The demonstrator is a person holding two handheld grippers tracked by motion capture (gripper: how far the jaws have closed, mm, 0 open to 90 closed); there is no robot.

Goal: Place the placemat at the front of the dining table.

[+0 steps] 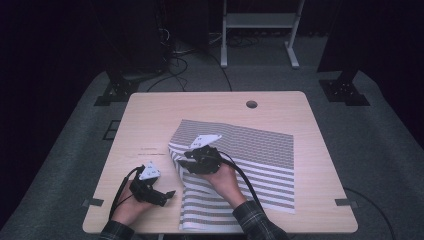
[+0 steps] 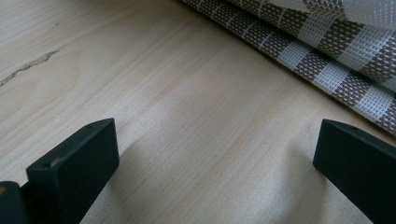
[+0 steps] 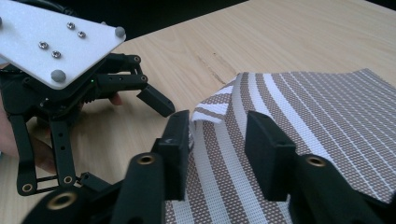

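We see a light wooden table with rounded corners and a round cable hole near its far edge, at twelve o'clock. It stands on grey carpet. Beyond it, a white metal frame rises at twelve o'clock, black cables trail at eleven, and dark stand bases sit at two and ten. The room behind is dim.
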